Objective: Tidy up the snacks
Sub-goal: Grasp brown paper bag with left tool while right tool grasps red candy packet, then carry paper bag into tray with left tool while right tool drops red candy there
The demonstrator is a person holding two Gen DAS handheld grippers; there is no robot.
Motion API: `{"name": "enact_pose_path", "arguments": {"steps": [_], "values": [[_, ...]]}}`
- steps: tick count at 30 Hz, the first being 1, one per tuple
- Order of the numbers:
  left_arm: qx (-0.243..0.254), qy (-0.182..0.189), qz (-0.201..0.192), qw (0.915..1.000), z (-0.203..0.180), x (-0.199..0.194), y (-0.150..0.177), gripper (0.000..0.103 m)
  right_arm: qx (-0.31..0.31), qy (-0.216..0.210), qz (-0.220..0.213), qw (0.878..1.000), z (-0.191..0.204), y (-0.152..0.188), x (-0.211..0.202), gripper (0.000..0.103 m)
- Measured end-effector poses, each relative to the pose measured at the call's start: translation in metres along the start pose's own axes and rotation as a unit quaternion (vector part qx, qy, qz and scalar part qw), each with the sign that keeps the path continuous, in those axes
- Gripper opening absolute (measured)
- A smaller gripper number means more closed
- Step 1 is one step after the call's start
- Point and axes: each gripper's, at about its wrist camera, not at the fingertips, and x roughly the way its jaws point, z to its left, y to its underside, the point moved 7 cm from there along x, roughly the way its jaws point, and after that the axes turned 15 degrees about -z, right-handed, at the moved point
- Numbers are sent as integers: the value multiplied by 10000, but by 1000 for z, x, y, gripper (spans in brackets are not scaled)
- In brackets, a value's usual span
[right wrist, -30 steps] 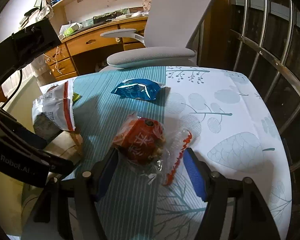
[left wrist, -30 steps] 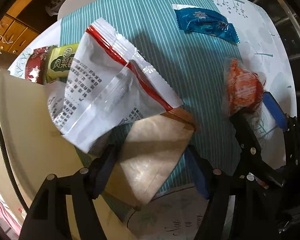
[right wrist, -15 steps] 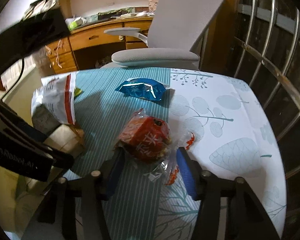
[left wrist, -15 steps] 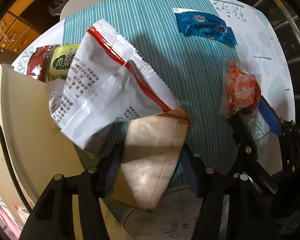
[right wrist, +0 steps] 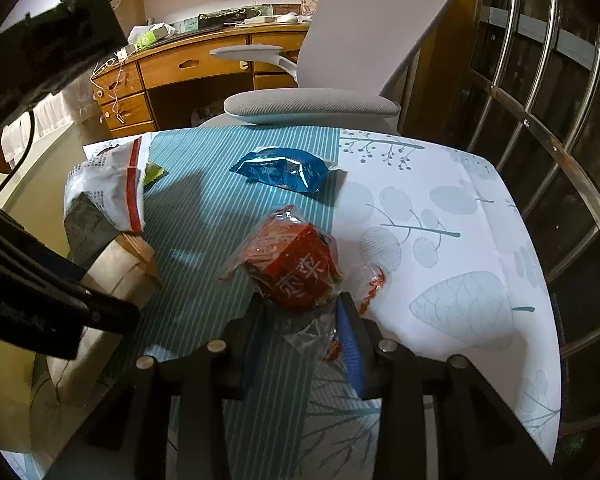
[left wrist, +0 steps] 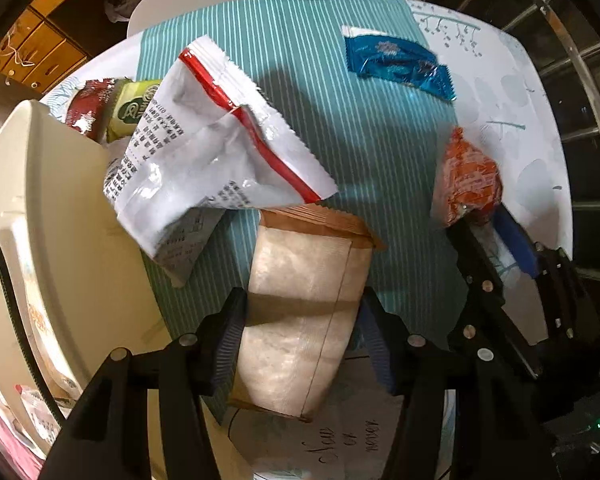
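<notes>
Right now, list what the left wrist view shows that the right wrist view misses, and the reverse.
Only the left wrist view shows the dark red packet and the cream bin.

Only the right wrist view shows the wooden desk and the chair's backrest.

Both show the brown pouch, white bag, blue packet, and red-orange snack.

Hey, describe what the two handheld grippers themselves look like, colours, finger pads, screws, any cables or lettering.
Both are matte black plastic linkages with round silver pivot screws. The left gripper has ribbed dark blue pads on its fingers. The right gripper also carries blue finger pads. A thin black cable curves along the left edge of the left wrist view. No lettering is readable, and no hand or sleeve shows.
</notes>
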Motion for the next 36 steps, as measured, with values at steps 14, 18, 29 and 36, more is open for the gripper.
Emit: {"name": "enact_pose_path", "arguments": {"steps": [14, 18, 29, 36], "values": [[-164, 337, -121, 9992, -17, -45, 13, 53, 424, -145, 212, 9988, -9, 9, -27, 31], [-114, 382, -177, 9990, -29, -69, 21, 52, 629, -211, 286, 9974, -12, 13, -41, 31], [0, 679, -537, 9962, -39, -139, 48, 52, 789, -246, 51, 9966, -8, 3, -94, 30], [4, 744, -844, 9936, -22, -187, 65, 52, 823, -280, -162, 9961, 9, -9, -135, 31]]}}
